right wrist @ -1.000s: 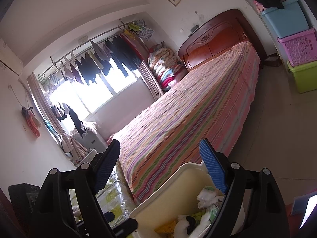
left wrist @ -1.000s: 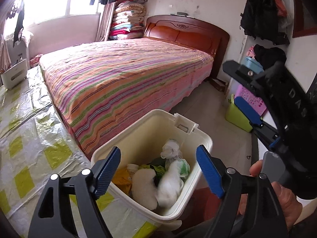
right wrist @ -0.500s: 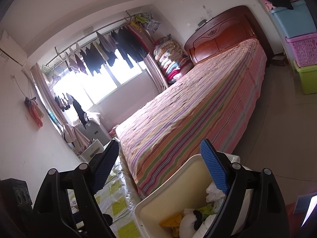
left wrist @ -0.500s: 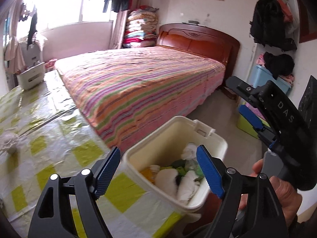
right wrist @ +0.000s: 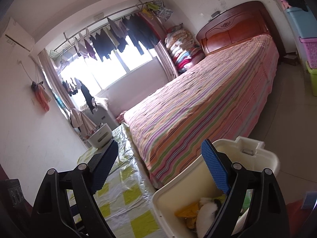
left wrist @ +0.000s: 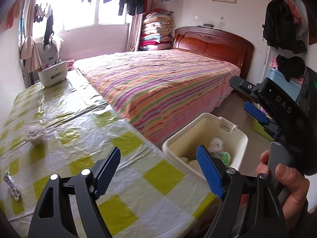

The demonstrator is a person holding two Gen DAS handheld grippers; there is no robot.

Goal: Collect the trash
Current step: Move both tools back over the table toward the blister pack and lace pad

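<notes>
Cream plastic rectangular bin (left wrist: 204,123) at 4 o'clock off the checked counter (left wrist: 122,142), holding white wads and green wrappers, both grippers' jaws apart, empty

one bin (left wrist: 206,136), one tissue ball (left wrist: 35,133), one wrapper (left wrist: 11,184), one bed (left wrist: 158,83)

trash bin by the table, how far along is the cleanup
Done: the bin already holds several wads and scraps. In hand: nothing; the left gripper and right gripper are both open and empty. Left: a crumpled white wad and a wrapper on the table.
</notes>
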